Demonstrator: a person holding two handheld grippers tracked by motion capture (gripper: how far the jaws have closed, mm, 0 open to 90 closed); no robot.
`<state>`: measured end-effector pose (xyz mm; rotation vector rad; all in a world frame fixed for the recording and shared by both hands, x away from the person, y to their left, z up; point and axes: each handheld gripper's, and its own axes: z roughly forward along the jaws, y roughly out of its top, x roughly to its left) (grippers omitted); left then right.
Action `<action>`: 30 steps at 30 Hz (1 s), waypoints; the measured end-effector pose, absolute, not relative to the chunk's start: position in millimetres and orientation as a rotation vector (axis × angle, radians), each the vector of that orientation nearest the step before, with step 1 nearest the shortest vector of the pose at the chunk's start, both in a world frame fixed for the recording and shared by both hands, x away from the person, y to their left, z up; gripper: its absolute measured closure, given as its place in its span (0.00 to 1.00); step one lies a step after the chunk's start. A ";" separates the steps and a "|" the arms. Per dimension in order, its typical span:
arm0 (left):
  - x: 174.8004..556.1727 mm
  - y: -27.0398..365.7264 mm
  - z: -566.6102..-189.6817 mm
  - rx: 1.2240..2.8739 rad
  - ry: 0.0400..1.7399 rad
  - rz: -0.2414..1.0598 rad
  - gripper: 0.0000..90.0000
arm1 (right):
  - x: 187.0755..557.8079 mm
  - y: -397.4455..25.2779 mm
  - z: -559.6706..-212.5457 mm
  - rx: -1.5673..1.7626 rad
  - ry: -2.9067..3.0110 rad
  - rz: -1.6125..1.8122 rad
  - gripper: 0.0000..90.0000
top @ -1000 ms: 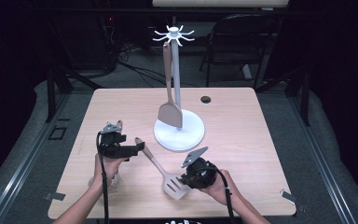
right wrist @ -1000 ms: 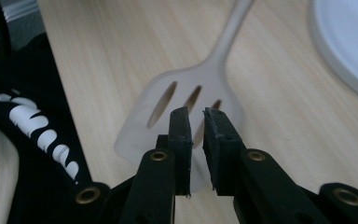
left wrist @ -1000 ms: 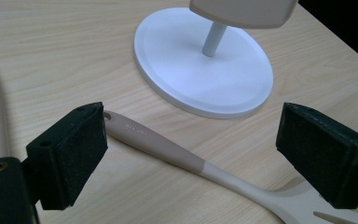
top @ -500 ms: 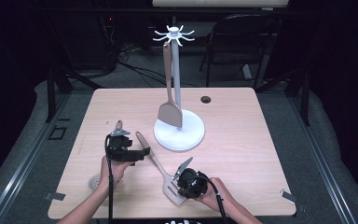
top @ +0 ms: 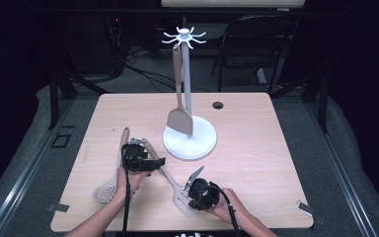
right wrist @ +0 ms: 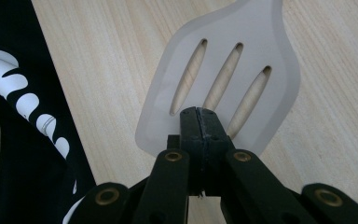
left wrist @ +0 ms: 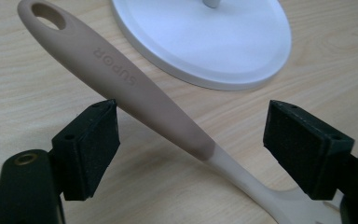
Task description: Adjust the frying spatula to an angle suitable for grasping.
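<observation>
**Slotted turner pinched at the blade, handle not yet gripped**

Nearest the front edge of the bench (top: pixel 256 148), the right tool (top: pixel 196 189) has its jaws pressed tight together on the pale blade of the slotted turner (right wrist: pixel 223 84), biting only the blade's near rim. Its handle runs up and left toward the middle of the bench, where the left tool (left wrist: pixel 191 140) stands wide open, one pad on each side of the brown handle and neither touching it. Just left of that, a skimmer spoon (top: pixel 109 183) lies flat near the front left. Farther back stands the white utensil stand (top: pixel 190 140), with a solid spatula (top: pixel 179 118) hanging from its top hooks.

The risk, as I judge it: the thin rim grip could let the turner pivot or slip when lifted. If the left tool closes off-centre, the smooth rounded handle may squirt sideways, knock the stand's base just beyond it, or nudge the skimmer spoon
</observation>
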<state>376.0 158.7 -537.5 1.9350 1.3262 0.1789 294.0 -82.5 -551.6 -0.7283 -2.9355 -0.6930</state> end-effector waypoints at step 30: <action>388.5 150.0 -563.8 1.861 1.406 0.133 0.57 | 296.2 -82.8 -551.7 -0.687 -2.947 -0.688 1.00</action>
